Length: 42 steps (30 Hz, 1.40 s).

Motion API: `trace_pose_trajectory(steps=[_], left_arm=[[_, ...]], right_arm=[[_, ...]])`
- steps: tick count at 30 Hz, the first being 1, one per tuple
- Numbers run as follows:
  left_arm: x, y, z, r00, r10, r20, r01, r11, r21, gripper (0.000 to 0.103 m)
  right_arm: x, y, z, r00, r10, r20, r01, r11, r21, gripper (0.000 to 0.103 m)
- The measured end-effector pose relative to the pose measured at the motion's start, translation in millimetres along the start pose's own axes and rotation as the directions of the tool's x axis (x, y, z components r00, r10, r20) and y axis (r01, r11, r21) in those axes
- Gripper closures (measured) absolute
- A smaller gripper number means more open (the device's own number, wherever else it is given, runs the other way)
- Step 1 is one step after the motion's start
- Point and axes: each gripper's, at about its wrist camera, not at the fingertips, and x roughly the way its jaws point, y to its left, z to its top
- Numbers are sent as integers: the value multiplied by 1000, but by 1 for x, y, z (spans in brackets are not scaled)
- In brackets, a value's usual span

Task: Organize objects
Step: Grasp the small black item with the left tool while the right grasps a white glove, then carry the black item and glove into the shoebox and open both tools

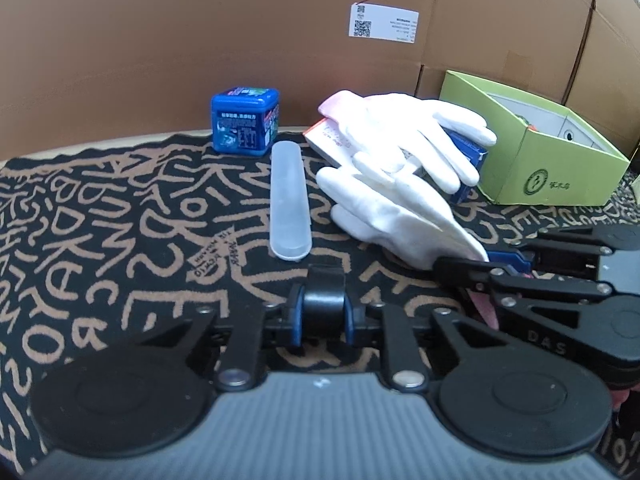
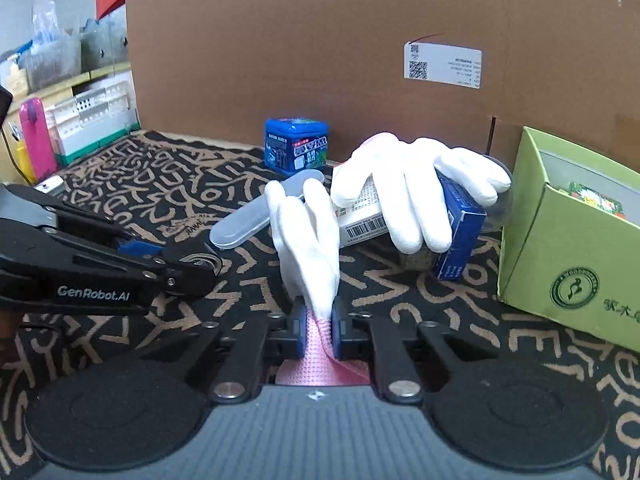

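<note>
Your right gripper is pinching the pink cuff of the nearer white glove at lower centre of the right wrist view. Your left gripper is clamping a black roll at lower centre of its own view. At centre, 1 more white glove is lying over 2 cartons, with the translucent case just left and the green box at right.
</note>
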Motion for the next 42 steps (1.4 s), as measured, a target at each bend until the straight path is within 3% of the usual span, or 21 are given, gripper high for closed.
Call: trace_pose_trajectory(steps=[6, 11, 21, 29, 33, 38, 42], left_arm=[[-14, -12, 11, 1000, -18, 25, 18, 1000, -4, 85], [-27, -34, 32, 995, -62, 72, 60, 998, 21, 85], [-27, -104, 89, 975, -158, 156, 142, 983, 115, 84], [1, -168, 128, 964, -208, 166, 180, 969, 171, 84], [25, -196, 143, 954, -264, 139, 238, 955, 177, 84], [58, -229, 156, 949, -291, 122, 269, 949, 164, 84], [82, -245, 161, 946, -304, 113, 285, 946, 156, 84]], right_arm=[[-40, -11, 5, 992, 89, 94, -95, 993, 65, 89], [-69, -31, 14, 982, 62, 178, -80, 992, 94, 89], [-102, -98, 19, 955, -121, 271, 64, 975, 212, 89], [-113, -158, 26, 909, -304, 284, 234, 938, 257, 89], [-109, -192, 27, 884, -380, 271, 307, 911, 275, 89], [-101, -229, 27, 862, -429, 269, 357, 892, 278, 89], [-90, -249, 27, 861, -442, 252, 381, 888, 257, 89]])
